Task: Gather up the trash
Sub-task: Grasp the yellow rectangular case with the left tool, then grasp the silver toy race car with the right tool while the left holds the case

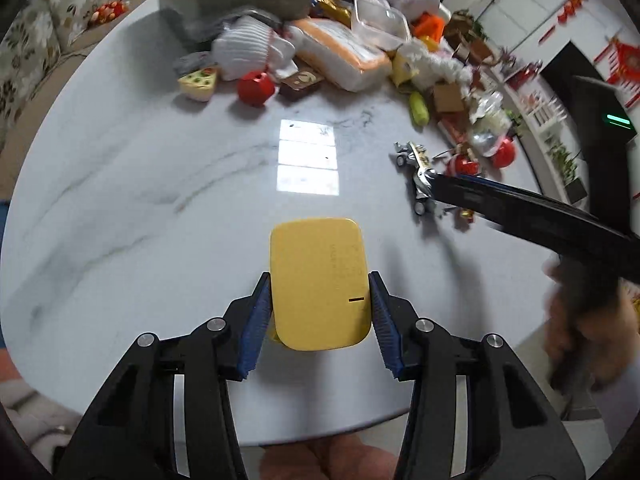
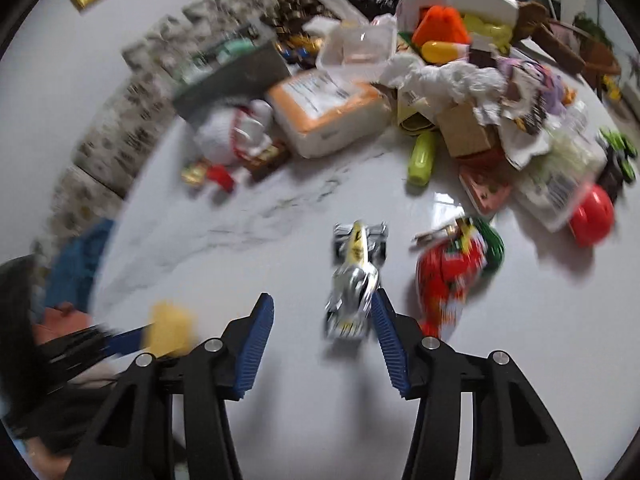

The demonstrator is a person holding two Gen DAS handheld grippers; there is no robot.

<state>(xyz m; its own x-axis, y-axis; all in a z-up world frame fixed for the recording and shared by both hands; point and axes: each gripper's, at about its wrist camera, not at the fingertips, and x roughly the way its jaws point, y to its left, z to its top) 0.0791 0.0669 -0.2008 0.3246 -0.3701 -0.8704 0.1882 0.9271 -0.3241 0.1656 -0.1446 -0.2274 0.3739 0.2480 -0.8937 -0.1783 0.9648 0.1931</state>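
Observation:
My left gripper (image 1: 320, 282) is shut on a flat yellow box (image 1: 318, 280), its blue pads pressing both long sides above the white marble table (image 1: 140, 200). The right wrist view shows that box (image 2: 170, 330) blurred at the lower left. My right gripper (image 2: 322, 300) stands open just over the table. A silver and yellow toy car (image 2: 354, 280) lies between its fingers against the right pad, with a wide gap to the left pad. In the left wrist view the right gripper's fingers (image 1: 500, 204) reach the same car (image 1: 416, 172).
A red snack wrapper (image 2: 448, 276) lies just right of the car, with a red ball (image 2: 592, 214) beyond it. Clutter fills the far side: an orange and white package (image 1: 344, 52), a red apple toy (image 1: 256, 88), a cheese wedge (image 1: 199, 82), a green bottle (image 2: 422, 156). The table's near edge runs under my grippers.

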